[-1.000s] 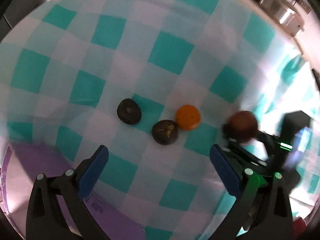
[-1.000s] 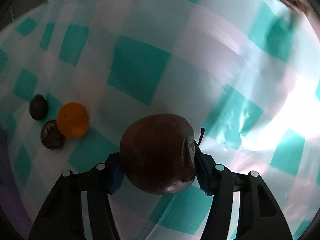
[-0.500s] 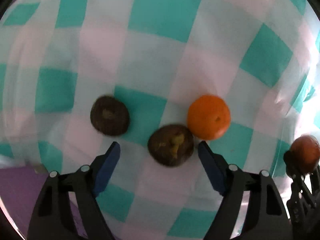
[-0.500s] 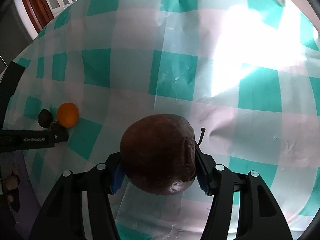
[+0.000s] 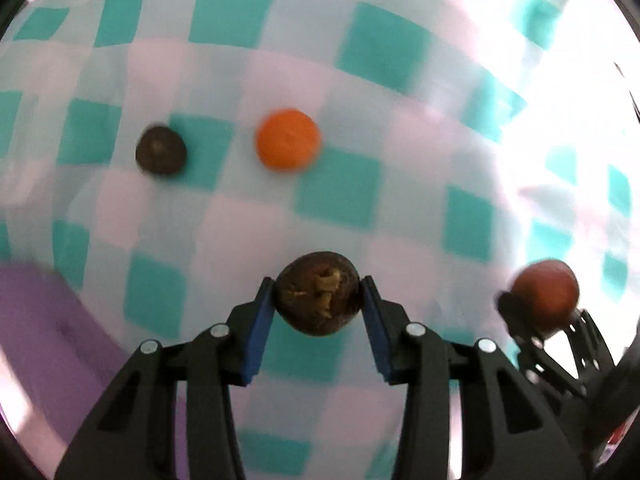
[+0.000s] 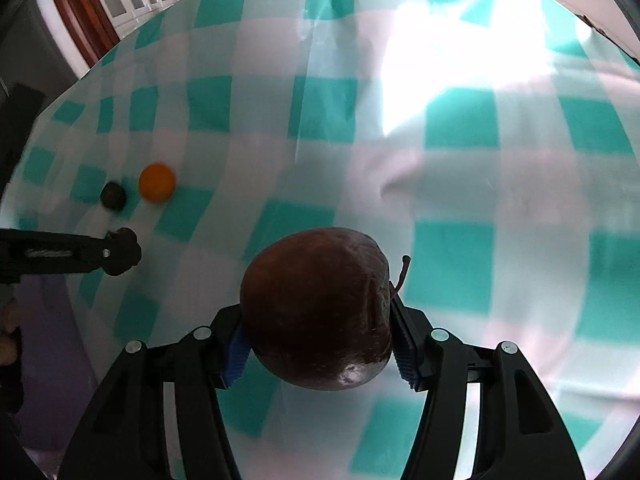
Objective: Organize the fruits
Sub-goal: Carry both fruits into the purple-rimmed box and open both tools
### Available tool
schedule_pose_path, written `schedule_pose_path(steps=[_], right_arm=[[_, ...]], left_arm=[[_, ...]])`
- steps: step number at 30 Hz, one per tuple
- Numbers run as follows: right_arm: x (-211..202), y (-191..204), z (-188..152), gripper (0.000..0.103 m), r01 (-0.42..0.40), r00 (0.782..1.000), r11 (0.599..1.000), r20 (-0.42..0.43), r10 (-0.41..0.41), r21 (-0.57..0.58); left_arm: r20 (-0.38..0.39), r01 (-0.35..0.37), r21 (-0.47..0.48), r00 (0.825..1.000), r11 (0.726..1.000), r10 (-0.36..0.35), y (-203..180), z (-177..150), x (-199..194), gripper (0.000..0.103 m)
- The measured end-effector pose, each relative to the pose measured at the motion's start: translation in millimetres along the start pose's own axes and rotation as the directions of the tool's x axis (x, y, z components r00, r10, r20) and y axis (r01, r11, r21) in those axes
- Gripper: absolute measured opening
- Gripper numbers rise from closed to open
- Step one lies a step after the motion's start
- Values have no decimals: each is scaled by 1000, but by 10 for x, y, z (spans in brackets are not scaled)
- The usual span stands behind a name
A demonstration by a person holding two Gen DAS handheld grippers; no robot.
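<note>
While the left gripper (image 5: 319, 300) points down over the checked cloth (image 5: 280, 60), its jaws are closing, both blue pads already against the sides of a dark brown fruit (image 5: 319, 298) with a pale, torn patch on top. Looks lifted clear of the cloth, though blur makes that hard to swear to.

Right gripper (image 6: 318, 344) pinches a big red-brown apple (image 6: 316, 308), stem up, held above the cloth, well apart from the rest.

Left on the cloth: an orange (image 5: 289, 139) and a second dark fruit (image 5: 161, 150), near each other, not touching.

No bowl or tray in sight; a purple surface (image 5: 36, 328) shows at the cloth's edge.

Judgement on doing this well:
- Let the squeeze settle before carrying; the fruit is round and its skin looks soft, so grip across the widest part, gently.
- Keep the fruit level with the pads, not riding at the tips.
- Carry it clear of the orange.
- Hold the apple wide of the left gripper's path.
</note>
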State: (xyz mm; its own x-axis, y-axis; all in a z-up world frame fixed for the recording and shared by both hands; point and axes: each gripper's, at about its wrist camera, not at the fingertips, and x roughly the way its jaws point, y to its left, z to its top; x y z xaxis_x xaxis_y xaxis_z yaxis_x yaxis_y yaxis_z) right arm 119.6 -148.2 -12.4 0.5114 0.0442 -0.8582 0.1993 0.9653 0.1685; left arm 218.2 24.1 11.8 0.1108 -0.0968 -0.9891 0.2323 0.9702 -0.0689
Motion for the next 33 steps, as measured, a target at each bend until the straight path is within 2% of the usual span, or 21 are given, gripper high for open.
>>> schedule_pose_path(steps=[3, 6, 9, 14, 16, 19, 24, 27, 33], right_arm=[[-212, -55, -328, 58, -29, 999, 999, -30, 27, -45], [-439, -57, -609, 58, -50, 997, 992, -63, 43, -114], [-723, -69, -988, 58, -87, 993, 978, -99, 69, -190], [-953, -18, -1370, 58, -132, 985, 945, -146, 91, -300], [-1081, 9, -1473, 58, -150, 983, 933, -151, 105, -327], [-1314, 65, -1570, 58, -178, 981, 914, -143, 133, -365], [-1493, 362, -1492, 58, -228, 973, 877, -113, 199, -423], [-1668, 527, -1439, 58, -253, 967, 858, -96, 235, -446], [-1778, 1058, -1148, 58, -325, 941, 828, -71, 331, -457]], left_arm=[[4, 0, -9, 1000, 1000, 0, -137, -493, -119, 44], [-10, 11, -46, 1000, 999, -11, -216, -1137, -167, 44], [-16, 12, -42, 1000, 999, -13, -321, -1690, -185, 44], [0, 16, -62, 1000, 998, -16, -425, -2317, -298, 44], [27, 13, -66, 1000, 998, -11, -418, -2485, -406, 44], [72, 11, -106, 997, 994, -3, -443, -2569, -567, 44], [155, 28, -175, 988, 984, 0, -383, -2893, -871, 44], [232, 30, -201, 973, 979, 17, -206, -2928, -1106, 44], [387, 28, -247, 919, 969, 72, 302, -2918, -1641, 44]])
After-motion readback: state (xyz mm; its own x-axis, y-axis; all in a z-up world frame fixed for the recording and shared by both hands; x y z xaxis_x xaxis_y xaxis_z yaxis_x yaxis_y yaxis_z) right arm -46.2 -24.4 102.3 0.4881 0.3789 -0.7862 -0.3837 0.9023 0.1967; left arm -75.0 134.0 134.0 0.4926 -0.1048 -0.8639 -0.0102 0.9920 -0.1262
